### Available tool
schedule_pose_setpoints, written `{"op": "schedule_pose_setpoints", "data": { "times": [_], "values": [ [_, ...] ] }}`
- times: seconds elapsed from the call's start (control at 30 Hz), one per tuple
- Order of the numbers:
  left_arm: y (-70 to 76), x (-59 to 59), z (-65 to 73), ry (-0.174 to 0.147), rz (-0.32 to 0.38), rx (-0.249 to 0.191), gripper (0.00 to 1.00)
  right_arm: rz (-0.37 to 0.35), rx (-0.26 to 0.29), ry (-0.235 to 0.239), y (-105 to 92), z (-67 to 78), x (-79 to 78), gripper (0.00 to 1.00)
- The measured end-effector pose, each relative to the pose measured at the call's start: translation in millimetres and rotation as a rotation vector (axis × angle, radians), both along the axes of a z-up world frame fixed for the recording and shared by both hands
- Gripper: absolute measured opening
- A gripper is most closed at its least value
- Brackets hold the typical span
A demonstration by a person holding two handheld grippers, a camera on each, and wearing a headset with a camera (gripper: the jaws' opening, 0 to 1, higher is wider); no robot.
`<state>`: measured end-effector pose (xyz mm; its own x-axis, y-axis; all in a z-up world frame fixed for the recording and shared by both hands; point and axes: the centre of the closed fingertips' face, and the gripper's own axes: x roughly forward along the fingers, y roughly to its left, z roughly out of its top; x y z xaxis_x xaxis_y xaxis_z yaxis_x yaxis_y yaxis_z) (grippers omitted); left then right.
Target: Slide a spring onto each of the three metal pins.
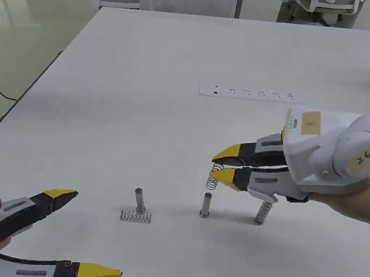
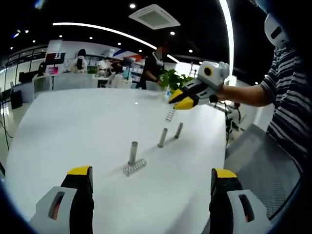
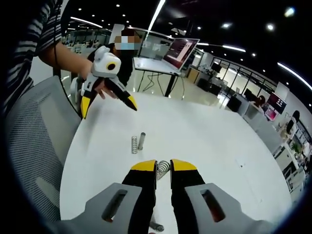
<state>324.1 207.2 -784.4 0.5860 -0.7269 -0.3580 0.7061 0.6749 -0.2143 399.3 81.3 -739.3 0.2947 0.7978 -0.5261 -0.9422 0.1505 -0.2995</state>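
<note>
right gripper (image 1: 216,164) pinches a spring (image 1: 212,182) just above the middle pin (image 1: 205,204) — likely lining it up to slide on; left gripper (image 1: 96,233) hovers near left, jaws spread, holding nothing.

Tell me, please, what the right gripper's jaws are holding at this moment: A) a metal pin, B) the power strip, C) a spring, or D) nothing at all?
C: the right gripper has its jaws shut on a small coil spring, which the right gripper view shows pinched between the yellow tips.
</note>
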Motion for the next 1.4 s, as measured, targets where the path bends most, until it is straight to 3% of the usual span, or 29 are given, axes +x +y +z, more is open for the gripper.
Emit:
{"op": "schedule_pose_setpoints", "data": {
  "times": [0.3,1.4],
  "values": [
    [3.9,1.9,-2.7,-0.002,0.028,0.001,0.98,-0.004,-0.011,0.011,-2.3,-6.0,0.8,0.07],
    [2.8,2.1,-2.2,0.007,0.028,0.01,0.98,-0.005,-0.02,0.044,1.4,-18.8,-0.5,0.07]
  ]
}}
